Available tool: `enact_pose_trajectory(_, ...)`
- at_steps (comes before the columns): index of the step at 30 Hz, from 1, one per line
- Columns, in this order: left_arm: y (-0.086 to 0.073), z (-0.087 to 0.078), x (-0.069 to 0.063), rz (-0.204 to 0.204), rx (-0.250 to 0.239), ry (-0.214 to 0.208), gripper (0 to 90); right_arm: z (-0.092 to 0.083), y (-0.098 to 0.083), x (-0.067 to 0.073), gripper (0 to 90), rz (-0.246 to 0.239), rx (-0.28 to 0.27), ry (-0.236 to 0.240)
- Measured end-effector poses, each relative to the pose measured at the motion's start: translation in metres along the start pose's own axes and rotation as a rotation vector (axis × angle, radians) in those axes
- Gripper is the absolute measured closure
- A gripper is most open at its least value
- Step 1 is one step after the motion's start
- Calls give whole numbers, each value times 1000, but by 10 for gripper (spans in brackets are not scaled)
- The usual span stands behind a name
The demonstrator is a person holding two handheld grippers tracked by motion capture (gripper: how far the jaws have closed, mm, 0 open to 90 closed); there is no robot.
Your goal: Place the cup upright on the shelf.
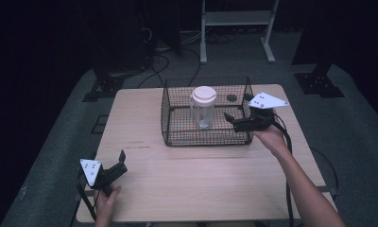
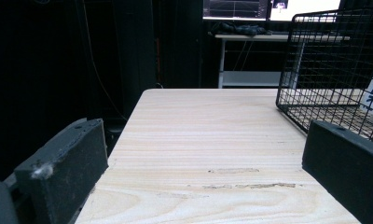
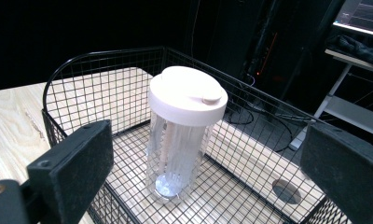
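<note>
while the left gripper [image 1: 116,163] idles wide open near the table's front corner, the right gripper [image 1: 235,118], jaws wide, reaches toward the clear jar [image 3: 182,135] upright in the wire basket [image 1: 170,135]; next, probably straddle and close on it

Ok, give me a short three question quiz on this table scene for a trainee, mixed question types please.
1. True or false: the clear jar with the white lid lies on its side outside the wire basket.
2. Which claw is nearer the jar? A) left claw B) right claw
3. Fill in: the left claw rests over the bare wooden ____, with nothing between its jaws.

Key
1. False: it stands upright inside the basket.
2. B: the right claw is at the basket's right end, pointed at the jar, jaws wide apart.
3. Table.
</note>
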State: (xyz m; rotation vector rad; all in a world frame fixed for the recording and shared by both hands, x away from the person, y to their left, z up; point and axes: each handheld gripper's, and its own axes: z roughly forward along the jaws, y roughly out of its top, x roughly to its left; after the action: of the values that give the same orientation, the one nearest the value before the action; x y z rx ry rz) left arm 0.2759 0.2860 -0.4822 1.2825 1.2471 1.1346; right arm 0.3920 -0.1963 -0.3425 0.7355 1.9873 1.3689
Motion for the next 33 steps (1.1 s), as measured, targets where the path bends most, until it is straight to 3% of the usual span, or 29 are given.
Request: enact_pose_trajectory(33,0,0,0,3,1,1,0,-23,-34,9,21,13,16,3)
